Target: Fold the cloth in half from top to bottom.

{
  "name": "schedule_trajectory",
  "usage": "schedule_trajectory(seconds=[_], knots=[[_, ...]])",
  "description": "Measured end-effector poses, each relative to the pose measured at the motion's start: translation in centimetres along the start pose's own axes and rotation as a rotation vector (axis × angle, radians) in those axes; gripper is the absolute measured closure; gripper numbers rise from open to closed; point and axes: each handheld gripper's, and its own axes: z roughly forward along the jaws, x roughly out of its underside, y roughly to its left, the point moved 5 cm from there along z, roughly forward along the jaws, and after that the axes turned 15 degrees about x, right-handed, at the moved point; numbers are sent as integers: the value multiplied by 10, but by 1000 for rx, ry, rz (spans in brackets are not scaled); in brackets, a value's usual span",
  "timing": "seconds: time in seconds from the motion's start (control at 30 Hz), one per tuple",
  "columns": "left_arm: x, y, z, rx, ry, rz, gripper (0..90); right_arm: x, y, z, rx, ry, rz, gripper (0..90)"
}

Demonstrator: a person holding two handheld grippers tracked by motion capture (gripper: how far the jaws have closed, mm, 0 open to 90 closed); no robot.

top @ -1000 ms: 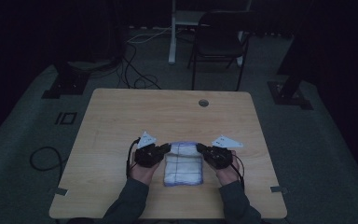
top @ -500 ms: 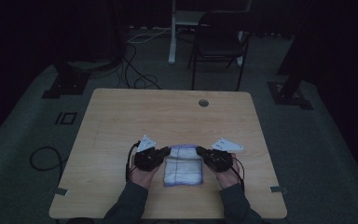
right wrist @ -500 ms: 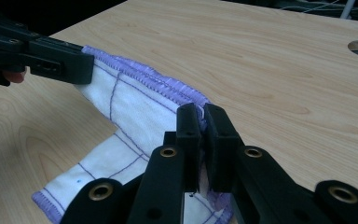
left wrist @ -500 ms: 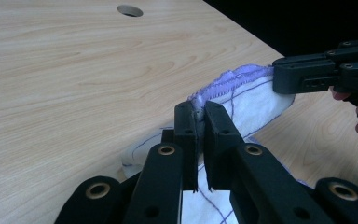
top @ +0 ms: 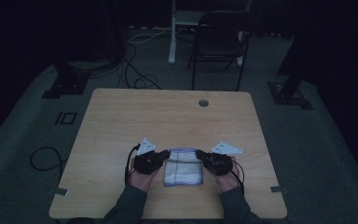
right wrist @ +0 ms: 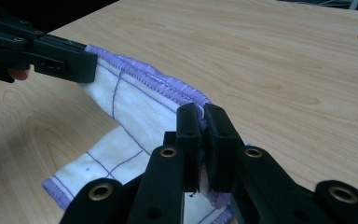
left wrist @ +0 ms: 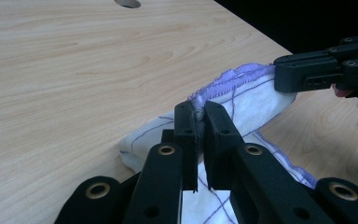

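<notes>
Currently I log: cloth, white, purple-hemmed, soft, light, floppy; left gripper and right gripper each clamped on a far hem corner, the best hold.

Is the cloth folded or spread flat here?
Folded: the cloth lies doubled, its purple-stitched far edge pinched by both grippers.

1. Left gripper: black jaws, flat rectangular pads, brass-ringed pivot holes behind them.
2. Right gripper: same black linkage, same brass rings.
3. Grey three-cornered plate atop each body; black cable trails behind.
4. Dark long sleeves behind both grippers.
</notes>
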Motion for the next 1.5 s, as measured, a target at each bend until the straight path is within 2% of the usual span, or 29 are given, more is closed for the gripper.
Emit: schedule_trajectory(seconds=[0.43,0.53,0.67,0.93,1.27,1.5], knots=[[11,-4,1,14,17,-6,851,13,3,-3,-8,16,5,863],[13,-5,-2,20,7,-20,822,15,4,-3,-7,21,7,862],[11,-3,-6,16,-9,-26,777,18,5,-4,-11,26,5,862],[6,4,-10,-5,-24,-35,759,22,9,-4,-16,37,0,862],[19,16,10,-9,63,-58,761,27,14,-4,-26,42,0,862],[23,17,19,-5,105,-47,761,31,15,-5,-30,51,4,861]])
